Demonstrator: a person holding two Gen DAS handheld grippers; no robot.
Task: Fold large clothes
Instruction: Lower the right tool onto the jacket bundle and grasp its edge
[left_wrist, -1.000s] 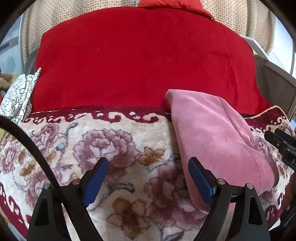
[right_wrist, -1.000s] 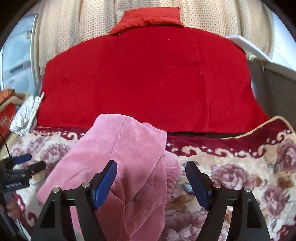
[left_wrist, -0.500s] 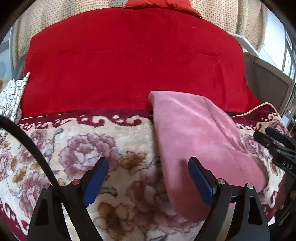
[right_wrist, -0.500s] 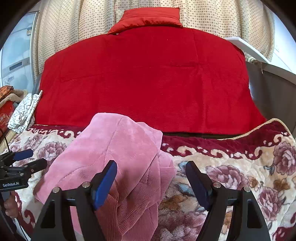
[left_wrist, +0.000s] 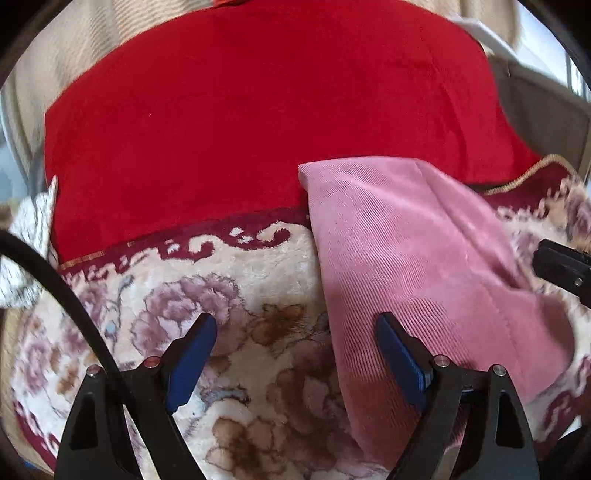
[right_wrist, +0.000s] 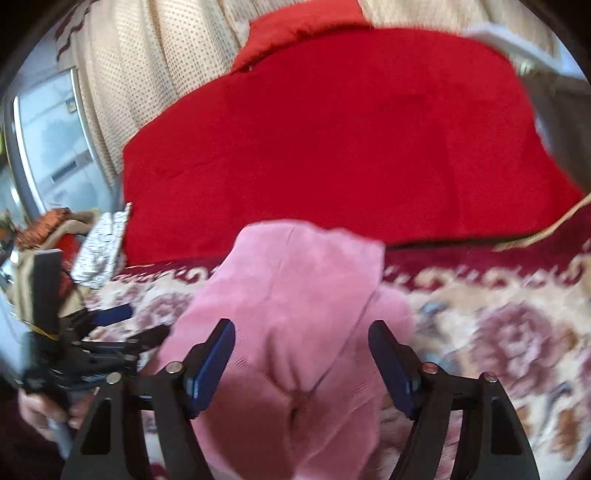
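A pink corduroy garment (left_wrist: 406, 258) lies folded into a long strip on a floral blanket (left_wrist: 240, 273). My left gripper (left_wrist: 295, 325) is open just above the blanket. Its right finger (left_wrist: 395, 350) stands over the garment's left edge, and the left finger is over bare blanket. In the right wrist view the same garment (right_wrist: 295, 288) bunches up in folds. My right gripper (right_wrist: 301, 328) hovers over it with jaws closing; the cloth is between them, and the pads do not press on it. The left gripper (right_wrist: 110, 332) shows at that view's left edge, held by a hand (right_wrist: 33, 406).
A red plush cover (left_wrist: 258, 110) spreads behind the floral blanket. A white cloth with black lines (left_wrist: 29, 229) lies at the far left. Dotted beige curtains (right_wrist: 155, 74) hang at the back. A black cable (left_wrist: 55, 280) crosses the left view. The right gripper's tip (left_wrist: 561, 266) pokes in at the right.
The left view has slid toward the garment, so its left edge now sits by the right finger. The right gripper's jaws have narrowed a little and its view has tilted.
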